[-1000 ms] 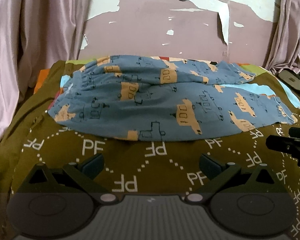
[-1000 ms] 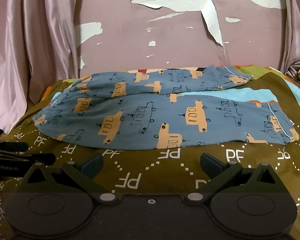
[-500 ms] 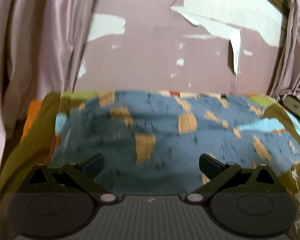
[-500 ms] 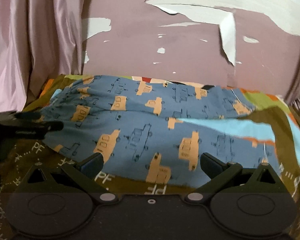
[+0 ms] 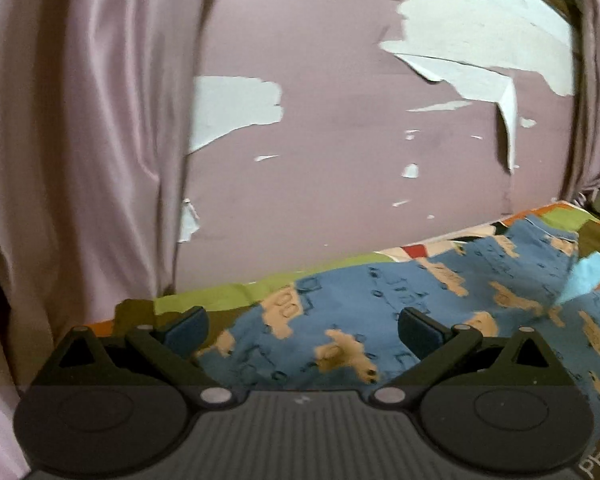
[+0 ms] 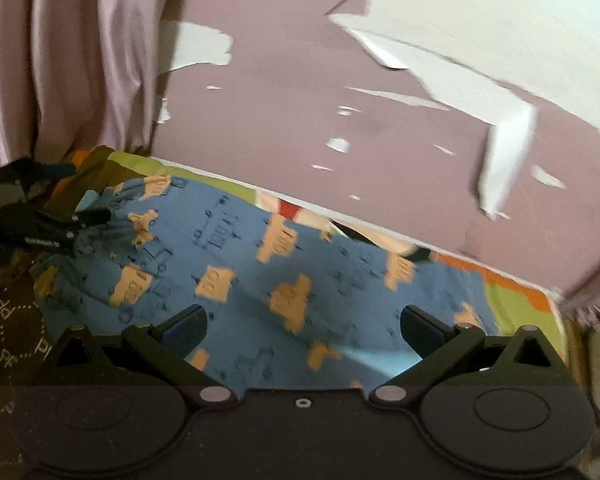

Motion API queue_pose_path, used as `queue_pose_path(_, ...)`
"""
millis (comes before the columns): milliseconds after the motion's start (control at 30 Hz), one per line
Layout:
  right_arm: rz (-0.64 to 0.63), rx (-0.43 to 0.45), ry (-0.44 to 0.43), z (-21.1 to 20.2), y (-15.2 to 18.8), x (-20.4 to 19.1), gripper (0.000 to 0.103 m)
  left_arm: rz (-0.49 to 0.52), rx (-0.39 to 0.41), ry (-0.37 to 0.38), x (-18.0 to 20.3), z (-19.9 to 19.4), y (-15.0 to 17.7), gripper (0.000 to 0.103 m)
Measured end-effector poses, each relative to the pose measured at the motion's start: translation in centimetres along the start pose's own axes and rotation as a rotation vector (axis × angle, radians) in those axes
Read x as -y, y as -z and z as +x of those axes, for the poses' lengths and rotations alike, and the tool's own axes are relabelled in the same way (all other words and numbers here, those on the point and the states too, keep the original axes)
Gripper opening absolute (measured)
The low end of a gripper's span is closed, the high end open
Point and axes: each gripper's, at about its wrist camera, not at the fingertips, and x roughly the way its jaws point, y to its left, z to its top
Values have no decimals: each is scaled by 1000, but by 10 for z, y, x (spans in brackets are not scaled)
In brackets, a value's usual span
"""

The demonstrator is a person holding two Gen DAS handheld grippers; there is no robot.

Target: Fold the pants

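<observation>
The blue pants (image 5: 380, 320) with orange car prints lie spread on the bed. In the left wrist view my left gripper (image 5: 300, 330) is open and empty, low over the pants' far left end. In the right wrist view the pants (image 6: 240, 264) fill the middle, and my right gripper (image 6: 302, 330) is open and empty above their middle. The left gripper (image 6: 56, 222) also shows at the left edge of that view, over the pants' left end.
The brown bedcover (image 6: 12, 320) with white "PF" marks lies under the pants, with green and orange patches (image 6: 512, 292) at the far edge. A pink wall with peeling paint (image 5: 340, 140) stands just behind the bed. Pink curtains (image 5: 80, 140) hang at the left.
Both grippers moved forward from the bed's front edge to over the pants. The left one swung to the pants' left end; the right tilted. Both stayed open.
</observation>
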Motion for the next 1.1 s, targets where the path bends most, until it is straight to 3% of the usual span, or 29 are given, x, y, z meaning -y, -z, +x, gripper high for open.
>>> queue_pose_path(67,-39,16,10,29,-2,1,102,-11,-38,33,-7,11,-5,103)
queue_pose_path(233,-125,59,-23,102,-9,23,102,-5,-151,-2,-11,43,-23,103)
queue_pose_path(433,-212,64,-314,158,-36,71,102,76,-215,-21,-4,93,-57,103)
queue_pose_path(533,-239,85,-366,184,-44,87,93,134,-287,-59,-3,123,-61,102)
queue_pose_path(633,-222,74,-418,212,-48,104,78,200,-365,-79,-3,148,-59,92)
queue_pose_path(700,-247,91,-438,222,-45,109,60,217,-394,-79,-4,159,-58,88)
queue_pose_path(800,-279,95,-489,234,-42,111,57,192,-424,-60,-7,170,-56,79)
queue_pose_path(900,-330,99,-524,243,-39,107,54,243,-457,-26,-2,179,-52,65)
queue_pose_path(1100,-319,99,-569,259,-38,106,52,337,-511,-80,13,187,-48,72)
